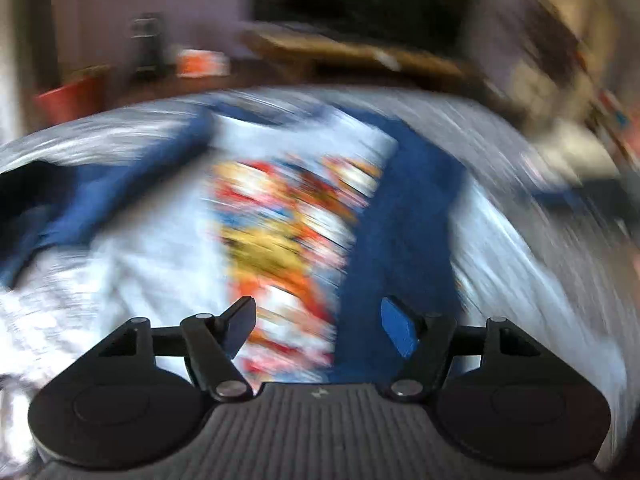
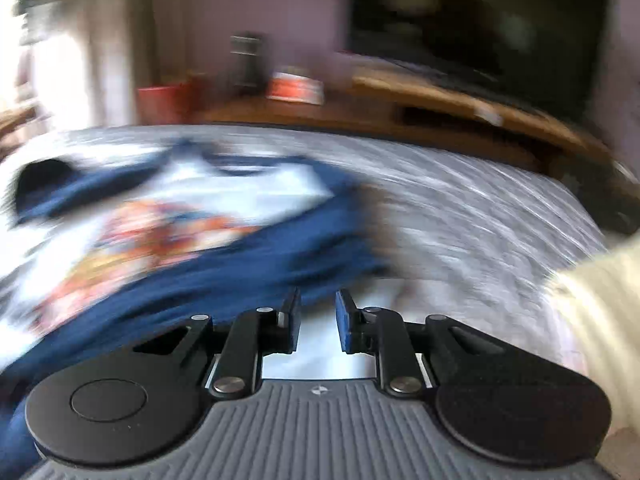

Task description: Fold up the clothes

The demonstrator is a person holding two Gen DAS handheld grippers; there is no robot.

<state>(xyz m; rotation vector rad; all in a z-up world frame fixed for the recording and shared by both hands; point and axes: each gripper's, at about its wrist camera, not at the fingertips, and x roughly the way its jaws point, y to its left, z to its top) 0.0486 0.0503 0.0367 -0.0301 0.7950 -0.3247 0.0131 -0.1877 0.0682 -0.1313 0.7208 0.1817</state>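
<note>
Both views are smeared by motion. A long-sleeved shirt (image 1: 168, 224) lies spread on a grey bedspread (image 1: 520, 216). It has a pale blue body, dark blue sleeves and a colourful print on the chest. My left gripper (image 1: 318, 312) hovers over its lower part, open wide with nothing between the fingers; one dark blue sleeve (image 1: 404, 216) runs just ahead of it. In the right wrist view the shirt (image 2: 192, 200) lies to the left. My right gripper (image 2: 318, 300) is open with a narrow gap, at the edge of the dark blue cloth (image 2: 240, 272), holding nothing.
Beyond the bed stand a low wooden bench (image 2: 460, 108) with a dark TV screen (image 2: 480, 32), a red pot (image 2: 164, 100), an orange-and-white box (image 2: 296, 88) and a dark upright object (image 2: 246, 60). A person's cream sleeve (image 2: 592, 304) enters at the right.
</note>
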